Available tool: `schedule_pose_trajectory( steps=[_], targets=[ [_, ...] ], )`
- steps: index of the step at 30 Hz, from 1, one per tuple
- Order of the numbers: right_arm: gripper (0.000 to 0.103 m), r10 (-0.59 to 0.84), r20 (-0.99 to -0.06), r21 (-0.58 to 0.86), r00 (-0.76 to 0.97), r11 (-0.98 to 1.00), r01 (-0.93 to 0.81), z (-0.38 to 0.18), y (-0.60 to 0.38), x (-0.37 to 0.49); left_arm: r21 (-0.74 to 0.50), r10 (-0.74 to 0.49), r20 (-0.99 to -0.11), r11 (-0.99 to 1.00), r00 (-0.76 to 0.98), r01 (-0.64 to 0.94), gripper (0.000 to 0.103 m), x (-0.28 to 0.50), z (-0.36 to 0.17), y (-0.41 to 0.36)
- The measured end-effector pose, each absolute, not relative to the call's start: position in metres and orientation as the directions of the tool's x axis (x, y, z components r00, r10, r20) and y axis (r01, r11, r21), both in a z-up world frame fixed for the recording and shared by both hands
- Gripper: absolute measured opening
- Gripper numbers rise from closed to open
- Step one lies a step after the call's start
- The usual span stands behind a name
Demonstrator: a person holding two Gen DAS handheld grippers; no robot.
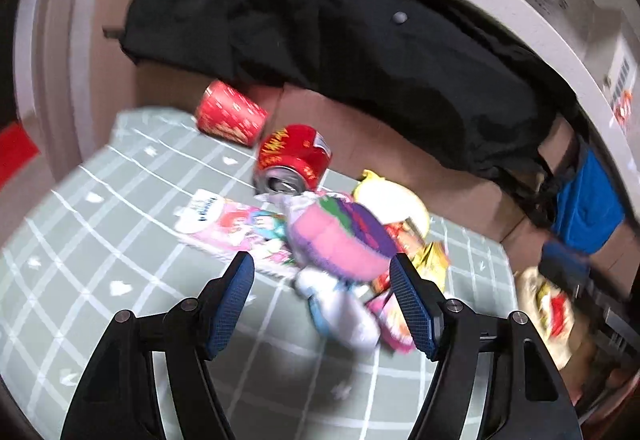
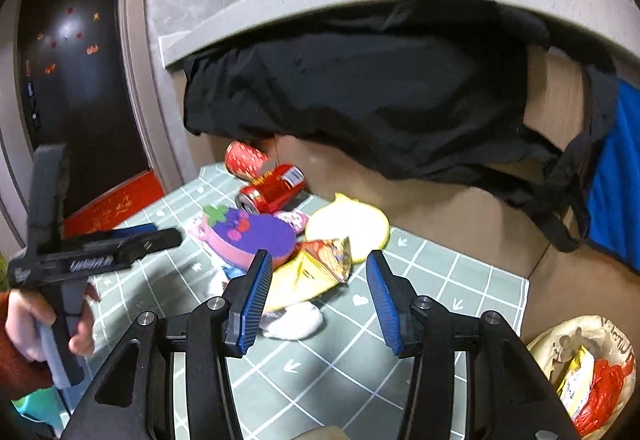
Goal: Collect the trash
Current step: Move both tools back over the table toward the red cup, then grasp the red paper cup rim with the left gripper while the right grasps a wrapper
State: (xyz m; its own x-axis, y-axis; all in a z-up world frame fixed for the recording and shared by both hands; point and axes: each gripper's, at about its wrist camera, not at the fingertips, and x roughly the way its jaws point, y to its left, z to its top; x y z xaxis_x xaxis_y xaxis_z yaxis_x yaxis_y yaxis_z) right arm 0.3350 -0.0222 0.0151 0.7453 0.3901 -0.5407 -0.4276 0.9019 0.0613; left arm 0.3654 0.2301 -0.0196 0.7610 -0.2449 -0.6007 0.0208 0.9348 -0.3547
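A heap of litter lies on the green checked tablecloth (image 1: 120,240): a red paper cup (image 1: 230,112) on its side, a red drink can (image 1: 294,158), a flat pink wrapper (image 1: 232,228), a pink and purple foam piece (image 1: 340,236), a yellow round item (image 1: 390,200) and crumpled snack bags (image 1: 424,256). My left gripper (image 1: 322,268) is open, its blue pads either side of the foam piece and just short of it. My right gripper (image 2: 319,264) is open too, in front of the yellow snack bag (image 2: 316,268). A hand (image 2: 24,324) holds the left gripper (image 2: 164,234).
Behind the table stand cardboard boxes (image 2: 440,224) with a black cloth (image 2: 360,92) draped over them and blue fabric (image 2: 616,168) at the right. A plastic bag (image 2: 592,372) with wrappers inside sits low on the right. A dark door (image 2: 76,80) is at far left.
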Motion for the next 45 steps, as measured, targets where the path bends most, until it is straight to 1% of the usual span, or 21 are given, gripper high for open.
schedule_pose_trajectory(
  steps=[4,8,10,14,17,21,23,24,26,27,28,30,31,32,33,34,37,38,41,43,45],
  targets=[
    [0.047,0.371,-0.564,0.059,0.738,0.909,-0.412,0.005,-0.032,0.341,-0.394,-0.215,-0.569,0.918,0.794,-0.033,0.069,0.397,-0.011,0.245],
    [0.047,0.346,-0.565,0.032,0.749,0.916,-0.399,-0.002,-0.04,0.342,-0.321,-0.123,-0.521,0.945,0.845,-0.06,0.069,0.439,0.004,0.273],
    [0.047,0.344,-0.561,0.031,0.753,0.918,-0.396,-0.005,-0.042,0.344,-0.304,-0.116,-0.504,0.951,0.856,-0.051,0.069,0.462,0.003,0.289],
    [0.047,0.351,-0.564,0.036,0.747,0.915,-0.403,-0.012,-0.04,0.355,-0.273,-0.106,-0.508,0.961,0.855,-0.043,0.069,0.513,-0.01,0.322],
    [0.047,0.353,-0.572,0.039,0.741,0.914,-0.405,-0.017,-0.038,0.362,-0.284,-0.104,-0.522,0.957,0.847,-0.058,0.069,0.543,-0.022,0.342],
    [0.047,0.345,-0.597,0.034,0.724,0.913,-0.407,-0.028,-0.036,0.373,-0.35,-0.174,-0.548,0.936,0.818,-0.035,0.069,0.575,-0.038,0.36],
    [0.047,0.34,-0.609,0.033,0.716,0.914,-0.405,-0.033,-0.035,0.378,-0.384,-0.245,-0.573,0.923,0.782,0.007,0.066,0.585,-0.044,0.361],
    [0.047,0.338,-0.616,0.035,0.712,0.914,-0.404,-0.036,-0.035,0.381,-0.412,-0.305,-0.578,0.91,0.757,0.051,0.065,0.586,-0.045,0.357],
    [0.047,0.336,-0.62,0.04,0.709,0.916,-0.399,-0.04,-0.034,0.384,-0.431,-0.37,-0.567,0.894,0.736,0.118,0.064,0.581,-0.045,0.35],
    [0.047,0.339,-0.623,0.047,0.705,0.916,-0.398,-0.043,-0.033,0.386,-0.419,-0.383,-0.553,0.895,0.739,0.151,0.064,0.575,-0.043,0.343],
    [0.047,0.341,-0.625,0.051,0.702,0.915,-0.399,-0.044,-0.032,0.387,-0.408,-0.385,-0.547,0.898,0.744,0.165,0.062,0.571,-0.041,0.339],
    [0.047,0.348,-0.632,0.06,0.693,0.913,-0.404,-0.048,-0.028,0.388,-0.391,-0.394,-0.547,0.901,0.739,0.191,0.048,0.565,-0.039,0.327],
    [0.047,0.352,-0.634,0.064,0.689,0.911,-0.407,-0.049,-0.026,0.389,-0.387,-0.406,-0.551,0.899,0.729,0.208,0.036,0.564,-0.039,0.32],
    [0.047,0.357,-0.635,0.066,0.685,0.909,-0.412,-0.05,-0.024,0.389,-0.381,-0.415,-0.557,0.897,0.719,0.222,0.031,0.563,-0.039,0.314],
    [0.047,0.36,-0.637,0.064,0.681,0.906,-0.419,-0.05,-0.021,0.388,-0.36,-0.417,-0.564,0.901,0.713,0.242,0.029,0.561,-0.038,0.304],
    [0.047,0.359,-0.638,0.059,0.681,0.904,-0.422,-0.05,-0.019,0.388,-0.33,-0.401,-0.571,0.911,0.716,0.247,0.025,0.56,-0.037,0.296],
    [0.047,0.362,-0.639,0.049,0.679,0.9,-0.433,-0.048,-0.014,0.387,-0.22,-0.3,-0.598,0.953,0.744,0.208,0.006,0.551,-0.033,0.274],
    [0.047,0.366,-0.641,0.058,0.675,0.9,-0.433,-0.047,-0.014,0.389,-0.206,-0.276,-0.597,0.96,0.753,0.188,0.004,0.543,-0.03,0.269],
    [0.047,0.389,-0.652,0.118,0.651,0.9,-0.419,-0.044,-0.017,0.397,-0.214,-0.241,-0.575,0.967,0.782,0.141,0.003,0.519,-0.016,0.269],
    [0.047,0.429,-0.648,0.18,0.629,0.889,-0.42,-0.042,-0.017,0.398,-0.192,-0.209,-0.549,0.974,0.809,0.121,0.003,0.497,-0.002,0.272],
    [0.047,0.428,-0.643,0.166,0.635,0.887,-0.43,-0.041,-0.01,0.394,-0.178,-0.194,-0.523,0.977,0.83,0.116,0.003,0.474,0.01,0.275]
  ],
)
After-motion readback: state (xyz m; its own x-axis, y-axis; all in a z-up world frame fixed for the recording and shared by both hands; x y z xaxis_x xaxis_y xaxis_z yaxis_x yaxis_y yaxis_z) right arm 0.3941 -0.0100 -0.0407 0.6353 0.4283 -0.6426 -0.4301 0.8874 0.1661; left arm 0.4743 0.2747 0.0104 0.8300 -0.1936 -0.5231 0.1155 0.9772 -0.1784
